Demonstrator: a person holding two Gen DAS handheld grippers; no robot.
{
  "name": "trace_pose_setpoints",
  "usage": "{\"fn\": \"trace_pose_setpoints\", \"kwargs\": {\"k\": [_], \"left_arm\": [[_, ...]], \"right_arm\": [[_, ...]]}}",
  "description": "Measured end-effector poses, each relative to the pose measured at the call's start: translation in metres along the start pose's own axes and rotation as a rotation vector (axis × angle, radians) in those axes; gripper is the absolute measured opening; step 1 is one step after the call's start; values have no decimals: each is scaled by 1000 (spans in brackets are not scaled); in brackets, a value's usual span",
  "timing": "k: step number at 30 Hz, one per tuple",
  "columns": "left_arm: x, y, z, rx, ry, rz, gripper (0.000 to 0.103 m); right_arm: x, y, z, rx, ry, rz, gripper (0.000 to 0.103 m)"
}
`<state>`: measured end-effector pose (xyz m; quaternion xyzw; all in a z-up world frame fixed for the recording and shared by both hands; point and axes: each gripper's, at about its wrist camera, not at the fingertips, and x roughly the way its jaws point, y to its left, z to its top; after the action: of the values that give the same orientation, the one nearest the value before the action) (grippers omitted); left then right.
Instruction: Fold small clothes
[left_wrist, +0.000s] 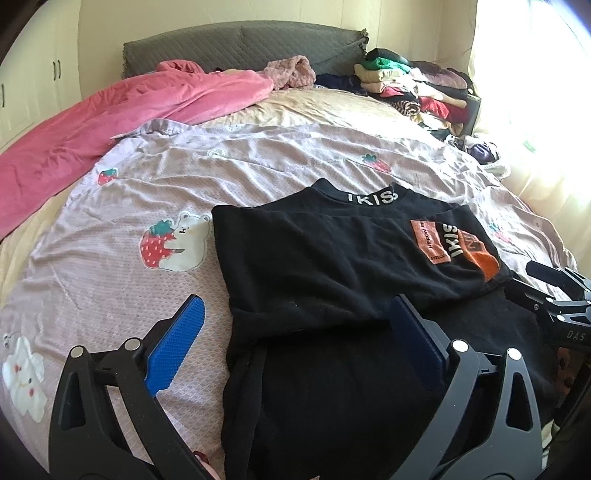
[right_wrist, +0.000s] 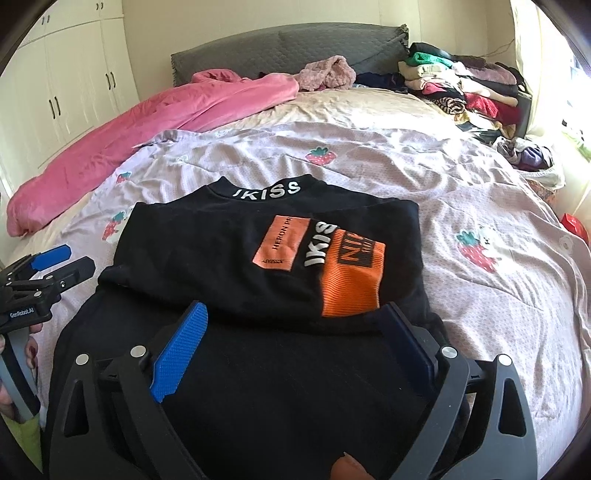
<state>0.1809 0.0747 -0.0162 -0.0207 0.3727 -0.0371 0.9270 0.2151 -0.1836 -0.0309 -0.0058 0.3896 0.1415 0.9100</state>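
Left wrist view: the fisheye camera sits low and close above the bed (left_wrist: 280, 155), looking along the left tongs (left_wrist: 295, 347) toward the grey headboard (left_wrist: 240, 44) at 12 o'clock; the black shirt (left_wrist: 332, 254) fills the near field from 1 to 5 o'clock. Right wrist view: equally low and near, facing the same headboard (right_wrist: 288, 44) past the right tongs (right_wrist: 295, 347), with the shirt (right_wrist: 229, 254) centred. Shared field: the shirt, pink blanket (left_wrist: 110, 118) at 10 o'clock, clothes pile (left_wrist: 413, 85) at 1 o'clock. Each view catches the other tongs at its edge, at 3 and 9 o'clock.
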Motion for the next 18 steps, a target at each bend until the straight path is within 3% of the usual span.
{"fn": "trace_pose_setpoints", "kwargs": {"k": [18], "left_arm": [[-38,14,-18,-29,-76,33,94]], "right_arm": [[-32,-2,-4,-10,-35,-24,94]]}}
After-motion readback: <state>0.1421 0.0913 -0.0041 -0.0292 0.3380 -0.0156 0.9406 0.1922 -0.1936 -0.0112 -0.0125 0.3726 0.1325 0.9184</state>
